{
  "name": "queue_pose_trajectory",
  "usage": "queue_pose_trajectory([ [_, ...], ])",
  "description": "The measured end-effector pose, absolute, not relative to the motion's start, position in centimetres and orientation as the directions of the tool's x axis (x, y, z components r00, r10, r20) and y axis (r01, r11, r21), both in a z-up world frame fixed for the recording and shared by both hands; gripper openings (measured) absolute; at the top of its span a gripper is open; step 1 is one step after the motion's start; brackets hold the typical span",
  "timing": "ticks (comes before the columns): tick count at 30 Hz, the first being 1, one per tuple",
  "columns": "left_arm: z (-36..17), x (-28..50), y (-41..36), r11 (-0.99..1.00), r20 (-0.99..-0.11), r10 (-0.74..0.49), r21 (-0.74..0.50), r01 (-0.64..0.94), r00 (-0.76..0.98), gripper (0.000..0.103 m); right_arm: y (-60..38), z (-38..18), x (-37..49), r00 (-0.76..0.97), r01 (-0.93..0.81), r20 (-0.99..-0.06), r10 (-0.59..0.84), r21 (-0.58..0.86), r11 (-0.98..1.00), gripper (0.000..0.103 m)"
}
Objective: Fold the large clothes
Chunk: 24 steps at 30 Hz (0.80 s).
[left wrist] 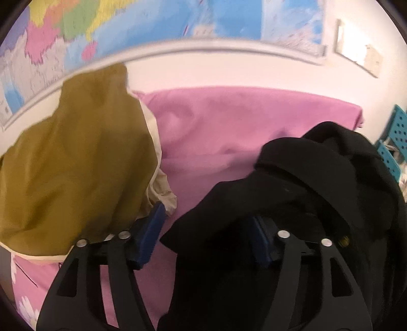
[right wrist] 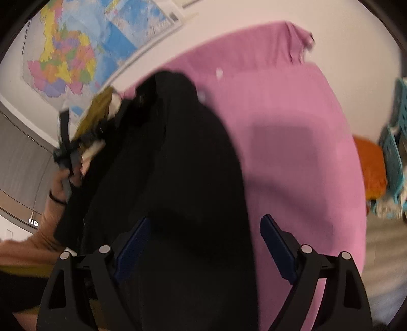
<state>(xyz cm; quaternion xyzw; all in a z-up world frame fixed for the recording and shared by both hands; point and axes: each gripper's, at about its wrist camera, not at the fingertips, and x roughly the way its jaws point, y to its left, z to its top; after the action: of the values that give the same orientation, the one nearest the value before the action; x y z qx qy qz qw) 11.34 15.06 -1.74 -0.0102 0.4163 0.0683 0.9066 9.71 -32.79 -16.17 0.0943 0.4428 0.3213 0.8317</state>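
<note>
A black garment [left wrist: 305, 183] lies bunched on the pink sheet [left wrist: 229, 122] at the right of the left wrist view and drapes over the right finger of my left gripper [left wrist: 208, 229], whose jaws stand wide apart. An olive-and-cream garment [left wrist: 76, 157] lies heaped at the left, against the left finger. In the right wrist view the black garment [right wrist: 173, 165] runs up the middle between the spread blue pads [right wrist: 277, 247] of my right gripper [right wrist: 201, 244]. The left gripper [right wrist: 66, 152] shows at the far left, in a hand.
The pink sheet [right wrist: 292, 127] covers a bed against a white wall with a coloured map [left wrist: 152, 23]. Teal perforated baskets [left wrist: 396, 132] stand off the bed's right side, beside an orange item [right wrist: 371, 168].
</note>
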Motion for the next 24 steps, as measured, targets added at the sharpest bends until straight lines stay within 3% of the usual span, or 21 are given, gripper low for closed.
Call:
queue_pose_trajectory([
  [1, -1.2, 10.7, 14.8, 0.993, -0.744, 0.106, 0.04, -0.115, 0.659, 0.065, -32.8, -16.5, 8.7, 0.397, -0.461, -0.667, 0.63, 0.449, 0.766, 0.063],
  [2, -0.9, 10.1, 14.5, 0.995, -0.736, 0.094, 0.04, -0.096, 0.67, 0.072, -32.6, -16.6, 7.9, 0.394, -0.468, -0.662, 0.638, 0.452, 0.759, 0.028],
  [3, -0.6, 9.7, 14.3, 0.996, -0.73, 0.082, 0.042, -0.076, 0.679, 0.077, -32.5, -16.2, 7.1, 0.406, -0.47, -0.659, 0.633, 0.443, 0.763, 0.004],
  [6, 0.4, 8.0, 13.4, 0.999, -0.719, 0.044, 0.039, -0.023, 0.694, 0.077, -32.3, -12.4, 5.2, 0.523, -0.453, -0.668, 0.529, 0.308, 0.836, 0.004],
  [14, 0.7, 6.7, 13.0, 1.0, -0.701, -0.023, -0.013, 0.019, 0.712, 0.077, -31.4, 1.3, 5.2, 0.807, -0.329, -0.552, 0.209, -0.125, 0.936, 0.004],
  [18, 0.0, 5.9, 14.2, 1.0, -0.71, -0.022, -0.032, 0.0, 0.704, 0.077, -31.1, 0.0, 11.2, 0.805, -0.252, -0.584, 0.106, -0.174, 0.952, 0.005],
  [20, -0.3, 5.2, 15.2, 0.999, -0.713, -0.016, -0.033, -0.011, 0.701, 0.078, -31.5, -3.5, 14.5, 0.735, -0.248, -0.672, 0.093, -0.138, 0.959, 0.006],
  [22, -0.5, 4.2, 16.3, 0.999, -0.717, -0.001, -0.024, -0.023, 0.698, 0.081, -31.6, -7.7, 17.2, 0.662, -0.225, -0.749, 0.042, -0.145, 0.964, 0.016],
  [24, -0.5, 3.2, 17.5, 0.999, -0.723, 0.012, -0.019, -0.037, 0.69, 0.083, -32.5, -10.7, 18.5, 0.589, -0.206, -0.808, 0.015, -0.132, 0.97, 0.045],
])
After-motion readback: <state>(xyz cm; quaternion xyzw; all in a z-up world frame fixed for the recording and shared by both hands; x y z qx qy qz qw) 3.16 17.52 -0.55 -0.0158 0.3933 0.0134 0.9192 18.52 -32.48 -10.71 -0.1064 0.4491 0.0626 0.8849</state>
